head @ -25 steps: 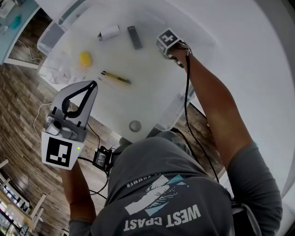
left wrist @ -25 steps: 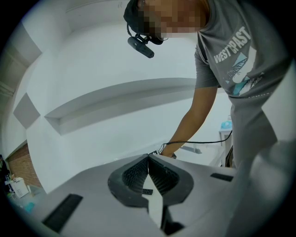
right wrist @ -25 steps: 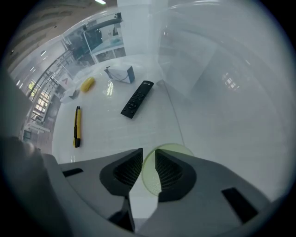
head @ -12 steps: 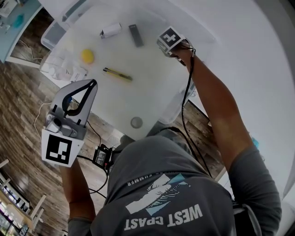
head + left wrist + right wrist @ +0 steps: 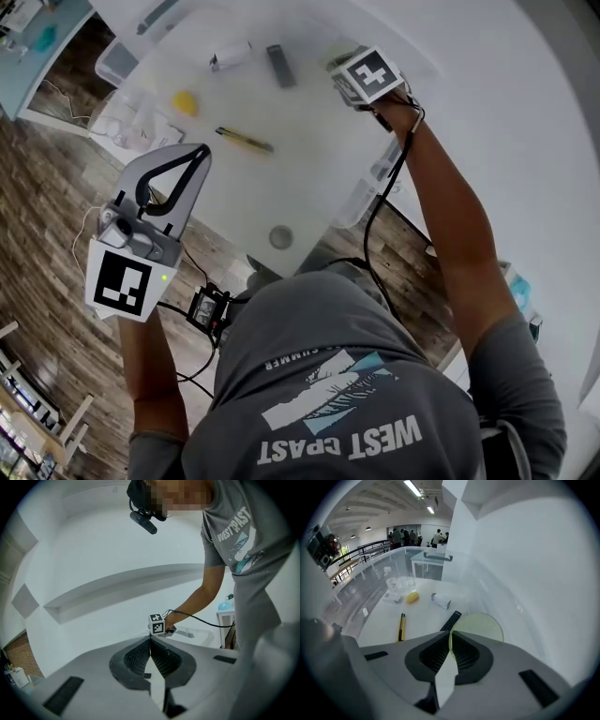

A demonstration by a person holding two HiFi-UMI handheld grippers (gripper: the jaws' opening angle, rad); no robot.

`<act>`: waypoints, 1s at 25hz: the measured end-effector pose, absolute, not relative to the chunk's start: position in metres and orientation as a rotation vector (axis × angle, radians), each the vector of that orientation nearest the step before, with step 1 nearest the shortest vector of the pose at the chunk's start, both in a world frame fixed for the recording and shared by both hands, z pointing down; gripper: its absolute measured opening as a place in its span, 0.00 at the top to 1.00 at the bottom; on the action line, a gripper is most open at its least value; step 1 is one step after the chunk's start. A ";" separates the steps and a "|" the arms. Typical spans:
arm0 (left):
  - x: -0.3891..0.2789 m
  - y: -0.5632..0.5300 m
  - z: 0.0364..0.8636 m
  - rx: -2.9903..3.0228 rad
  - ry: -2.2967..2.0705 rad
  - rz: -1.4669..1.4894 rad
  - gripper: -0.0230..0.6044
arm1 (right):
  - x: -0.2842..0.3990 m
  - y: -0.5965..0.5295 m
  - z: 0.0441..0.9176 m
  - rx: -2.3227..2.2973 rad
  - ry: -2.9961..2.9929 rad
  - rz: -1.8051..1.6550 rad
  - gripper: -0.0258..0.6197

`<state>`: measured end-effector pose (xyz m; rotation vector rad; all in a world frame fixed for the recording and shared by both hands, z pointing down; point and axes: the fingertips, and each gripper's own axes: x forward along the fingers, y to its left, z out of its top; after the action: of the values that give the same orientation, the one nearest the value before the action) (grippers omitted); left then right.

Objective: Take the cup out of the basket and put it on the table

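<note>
Nearest in the head view, the left hand-held gripper (image 5: 197,152) is held out over the wooden floor (image 5: 47,216), short of the tabletop (image 5: 309,159). Its jaws are seen closed tip to tip with nothing between them. On the tabletop a small grey disc (image 5: 281,236) lies near the closest edge. Beyond it lie a yellow utility knife (image 5: 246,141), a yellow rounded object (image 5: 185,101), a dark remote (image 5: 279,66) and a white box (image 5: 230,56), all apart from one another. A clear bin (image 5: 359,202) is seen at the tabletop's right edge.

Farthest away, the right hand-held gripper (image 5: 451,637) is reached out. Its jaws have just been closing, and the rim of the pale green cup (image 5: 480,626) is pinched between them. The cup is hidden beneath the marker cube (image 5: 368,77) in the head view and is shown only in the right gripper view. There it hangs beside the remote, against the clear basket (image 5: 483,583) wall. Whether it is fully out of the basket cannot be told.
</note>
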<state>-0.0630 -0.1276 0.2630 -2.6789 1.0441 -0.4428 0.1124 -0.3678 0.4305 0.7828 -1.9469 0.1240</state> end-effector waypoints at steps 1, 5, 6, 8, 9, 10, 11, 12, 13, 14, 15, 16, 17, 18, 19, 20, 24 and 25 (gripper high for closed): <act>-0.062 -0.125 0.262 -2.676 1.034 -0.444 0.95 | 0.109 -0.362 0.420 0.790 -1.966 0.104 0.91; -0.059 -0.115 0.259 -2.665 1.006 -0.447 0.95 | 0.096 -0.339 0.380 0.808 -2.049 0.029 0.91; -0.059 -0.113 0.259 -2.662 1.003 -0.449 0.95 | 0.094 -0.333 0.372 0.812 -2.066 0.015 0.91; -0.058 -0.109 0.258 -2.655 0.997 -0.450 0.95 | 0.090 -0.320 0.357 0.816 -2.095 -0.013 0.91; -0.058 -0.107 0.257 -2.652 0.995 -0.449 0.95 | 0.089 -0.313 0.350 0.816 -2.110 -0.028 0.91; -0.058 -0.106 0.255 -2.649 0.994 -0.446 0.95 | 0.086 -0.306 0.342 0.817 -2.125 -0.044 0.91; -0.058 -0.104 0.254 -2.646 0.993 -0.443 0.95 | 0.084 -0.299 0.334 0.819 -2.139 -0.060 0.91; -0.058 -0.102 0.254 -2.641 0.991 -0.442 0.95 | 0.081 -0.292 0.327 0.821 -2.153 -0.077 0.91; -0.059 -0.100 0.254 -2.637 0.988 -0.445 0.95 | 0.078 -0.285 0.321 0.822 -2.167 -0.093 0.91; -0.061 -0.098 0.254 -2.633 0.986 -0.449 0.95 | 0.074 -0.278 0.315 0.822 -2.181 -0.107 0.91; -0.062 -0.097 0.255 -2.630 0.985 -0.454 0.95 | 0.071 -0.271 0.310 0.822 -2.195 -0.118 0.91; -0.063 -0.095 0.255 -2.628 0.986 -0.458 0.95 | 0.067 -0.264 0.305 0.821 -2.208 -0.128 0.91; -0.064 -0.094 0.255 -2.626 0.987 -0.458 0.95 | 0.064 -0.257 0.301 0.820 -2.222 -0.137 0.91; -0.064 -0.092 0.255 -2.625 0.989 -0.458 0.95 | 0.061 -0.250 0.297 0.820 -2.236 -0.146 0.91; -0.065 -0.091 0.255 -2.623 0.990 -0.458 0.95 | 0.059 -0.243 0.293 0.820 -2.249 -0.155 0.91; -0.065 -0.089 0.255 -2.620 0.991 -0.459 0.95 | 0.056 -0.236 0.290 0.819 -2.261 -0.164 0.91; -0.068 -0.083 0.255 -2.611 0.995 -0.470 0.95 | 0.043 -0.210 0.278 0.804 -2.304 -0.198 0.91; -0.069 -0.082 0.256 -2.609 0.997 -0.473 0.95 | 0.039 -0.204 0.275 0.798 -2.314 -0.206 0.91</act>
<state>-0.0694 -0.0816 0.2555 -2.6091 0.9969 -0.4729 0.0394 -0.2037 0.2752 0.7981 -2.3140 -0.2060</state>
